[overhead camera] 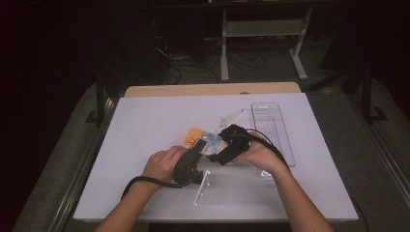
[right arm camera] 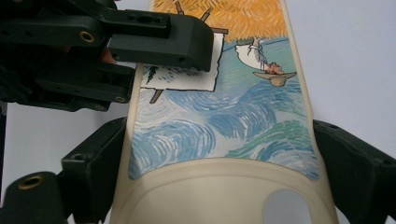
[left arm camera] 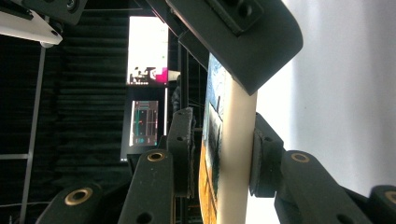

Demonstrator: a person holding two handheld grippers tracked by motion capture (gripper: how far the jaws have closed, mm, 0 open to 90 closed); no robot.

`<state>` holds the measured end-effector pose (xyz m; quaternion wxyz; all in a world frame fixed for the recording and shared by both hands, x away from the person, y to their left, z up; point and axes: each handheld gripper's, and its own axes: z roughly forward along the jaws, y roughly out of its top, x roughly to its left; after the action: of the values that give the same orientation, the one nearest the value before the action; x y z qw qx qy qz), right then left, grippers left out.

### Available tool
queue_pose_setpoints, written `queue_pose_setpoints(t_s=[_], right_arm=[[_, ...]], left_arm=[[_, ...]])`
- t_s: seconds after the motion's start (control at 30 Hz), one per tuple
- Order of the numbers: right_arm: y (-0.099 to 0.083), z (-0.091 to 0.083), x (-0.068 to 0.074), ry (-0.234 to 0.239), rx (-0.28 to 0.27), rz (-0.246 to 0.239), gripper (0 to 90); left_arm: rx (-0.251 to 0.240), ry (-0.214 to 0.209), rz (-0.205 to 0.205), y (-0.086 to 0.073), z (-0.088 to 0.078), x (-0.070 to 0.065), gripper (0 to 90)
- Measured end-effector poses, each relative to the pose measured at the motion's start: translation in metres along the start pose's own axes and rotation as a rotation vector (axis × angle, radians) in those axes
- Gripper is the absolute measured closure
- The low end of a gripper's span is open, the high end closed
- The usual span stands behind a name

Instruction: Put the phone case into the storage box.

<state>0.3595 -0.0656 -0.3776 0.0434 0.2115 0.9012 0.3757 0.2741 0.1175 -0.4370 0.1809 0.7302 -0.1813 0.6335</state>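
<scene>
I have the phone case off the table, left of the clear tray. My right tool clamps its side edges near the camera cutout; my left tool pinches front and back at the orange end. Its long axis runs between the tools.

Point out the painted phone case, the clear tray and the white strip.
painted phone case (right arm camera: 219,126): right gripper view, blue swirls on its back
clear tray (overhead camera: 273,121): high view, ribbed floor
white strip (overhead camera: 202,187): high view, mid-length
</scene>
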Motion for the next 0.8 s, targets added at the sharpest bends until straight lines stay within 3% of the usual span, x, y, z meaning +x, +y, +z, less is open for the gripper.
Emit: queue_pose_setpoints(t_s=[0.8], right_arm=[[-0.0001, -0.0005, -0.0009, 0.017, -0.007, 0.018, 9.4]], left_arm=[[0.001, -0.025, 0.038, 0.0006, -0.0019, 0.0011, 78.3]])
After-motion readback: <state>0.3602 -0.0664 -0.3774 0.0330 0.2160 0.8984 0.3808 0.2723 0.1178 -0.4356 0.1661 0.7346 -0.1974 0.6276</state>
